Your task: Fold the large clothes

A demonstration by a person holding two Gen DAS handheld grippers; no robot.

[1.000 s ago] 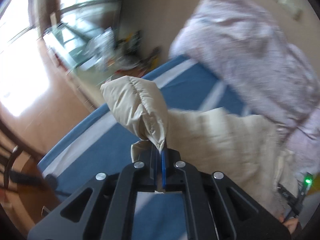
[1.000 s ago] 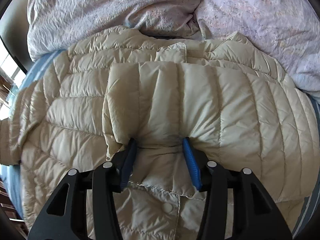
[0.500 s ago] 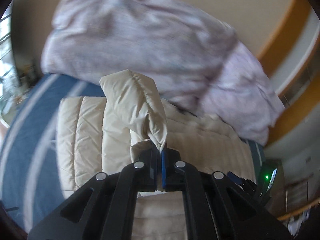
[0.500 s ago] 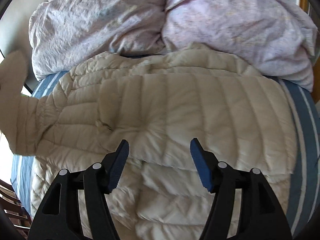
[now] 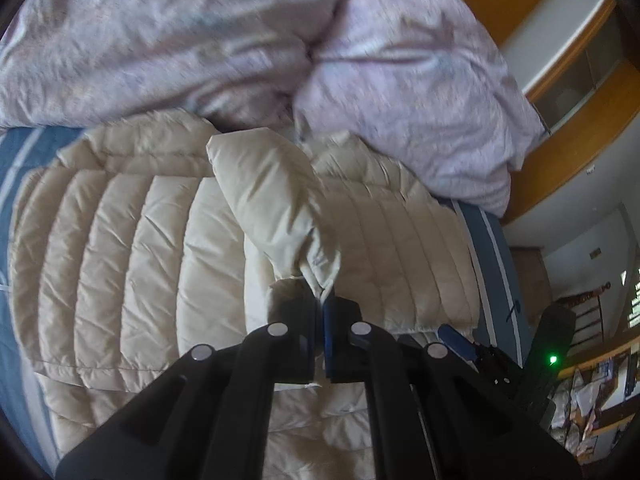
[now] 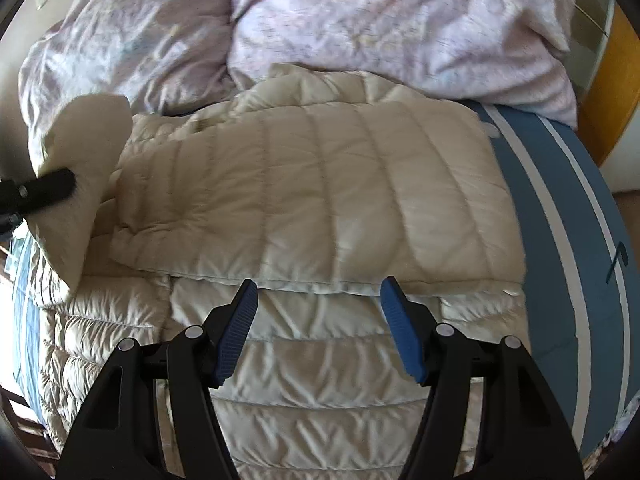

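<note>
Left gripper (image 5: 322,312): jaws clamped on sleeve (image 5: 276,204), raised over cream puffer jacket (image 6: 312,184). Right gripper (image 6: 320,312): jaws spread wide, gripping nothing, above jacket's folded edge.

Quilted beige jacket (image 6: 304,184) looks smooth, faintly shiny nylon; duvet (image 6: 360,20) is crumpled matt cotton; claw pads (image 6: 236,336) ribbed blue rubber.

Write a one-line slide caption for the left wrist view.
Left gripper pinches the sleeve of a beige puffer jacket, lifting it over the folded body on the bed.
</note>
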